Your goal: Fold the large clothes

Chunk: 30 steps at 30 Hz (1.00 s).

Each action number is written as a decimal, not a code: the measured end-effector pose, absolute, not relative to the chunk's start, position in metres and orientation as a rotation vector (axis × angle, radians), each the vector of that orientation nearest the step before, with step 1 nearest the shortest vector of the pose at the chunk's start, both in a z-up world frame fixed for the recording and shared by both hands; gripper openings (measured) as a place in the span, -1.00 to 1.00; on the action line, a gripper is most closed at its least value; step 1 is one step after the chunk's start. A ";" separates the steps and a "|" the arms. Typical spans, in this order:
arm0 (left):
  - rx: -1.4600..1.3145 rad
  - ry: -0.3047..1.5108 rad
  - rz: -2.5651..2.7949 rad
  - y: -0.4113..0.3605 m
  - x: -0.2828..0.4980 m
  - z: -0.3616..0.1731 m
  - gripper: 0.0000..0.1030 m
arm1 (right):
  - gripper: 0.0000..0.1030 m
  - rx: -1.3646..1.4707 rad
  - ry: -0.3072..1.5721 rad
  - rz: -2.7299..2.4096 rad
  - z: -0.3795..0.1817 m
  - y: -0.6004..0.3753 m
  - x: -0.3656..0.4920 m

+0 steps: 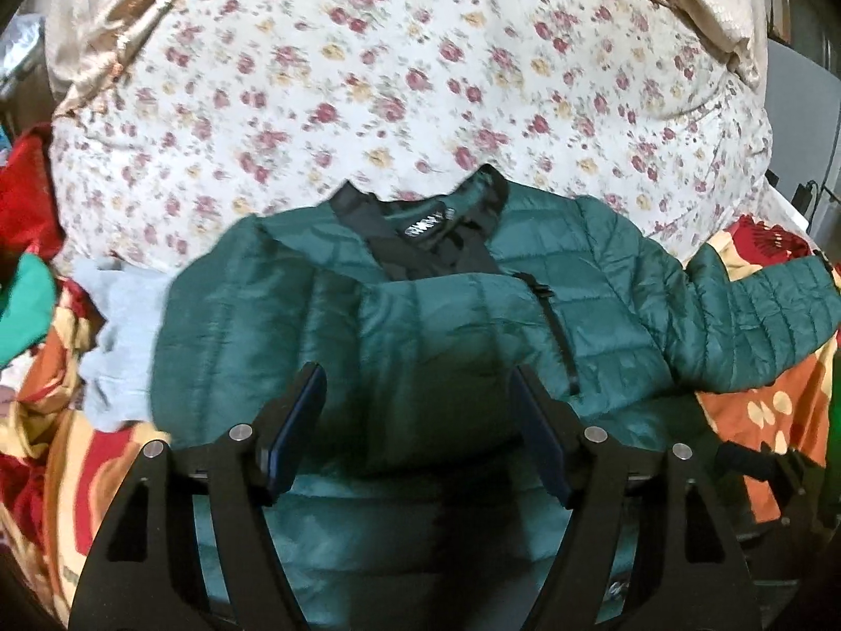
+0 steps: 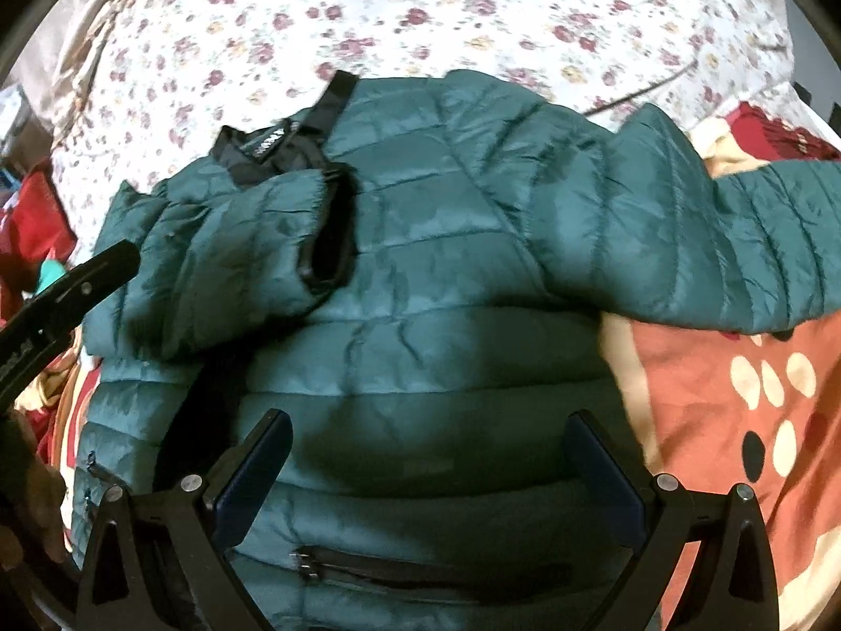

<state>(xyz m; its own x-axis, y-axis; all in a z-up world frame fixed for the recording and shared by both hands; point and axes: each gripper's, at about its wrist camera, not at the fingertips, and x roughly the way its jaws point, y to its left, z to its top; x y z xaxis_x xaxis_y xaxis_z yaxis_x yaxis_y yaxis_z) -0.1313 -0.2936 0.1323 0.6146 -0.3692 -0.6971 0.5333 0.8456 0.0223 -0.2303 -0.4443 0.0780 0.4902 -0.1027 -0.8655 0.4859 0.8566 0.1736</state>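
A dark green quilted puffer jacket (image 1: 431, 326) lies front up on the bed, collar (image 1: 420, 226) at the far side. Its left sleeve is folded across the chest, black cuff (image 2: 328, 231) near the middle. Its right sleeve (image 1: 751, 310) stretches out to the right, also in the right wrist view (image 2: 736, 247). My left gripper (image 1: 420, 394) is open and empty above the jacket's lower body. My right gripper (image 2: 428, 447) is open and empty above the jacket (image 2: 420, 342) near a zip pocket (image 2: 368, 568). The left gripper's body (image 2: 58, 305) shows at the left edge of the right wrist view.
A white floral quilt (image 1: 394, 79) covers the far bed. An orange and red patterned blanket (image 2: 736, 420) lies under the jacket. A light grey garment (image 1: 121, 336) and red and green clothes (image 1: 26, 242) lie to the left.
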 end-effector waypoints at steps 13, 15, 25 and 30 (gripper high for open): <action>0.112 0.798 -0.341 -0.177 -0.083 0.131 0.41 | 0.99 0.389 0.960 -0.298 0.090 -0.440 -0.170; 0.091 0.812 -0.309 -0.163 -0.073 0.127 0.41 | 0.99 0.385 0.963 -0.285 0.088 -0.442 -0.155; 0.047 0.871 -0.256 -0.142 -0.037 0.101 0.41 | 0.42 0.402 0.998 -0.208 0.060 -0.444 -0.100; 0.041 0.897 -0.251 -0.144 -0.031 0.090 0.41 | -0.30 0.371 0.980 -0.174 0.056 -0.437 -0.097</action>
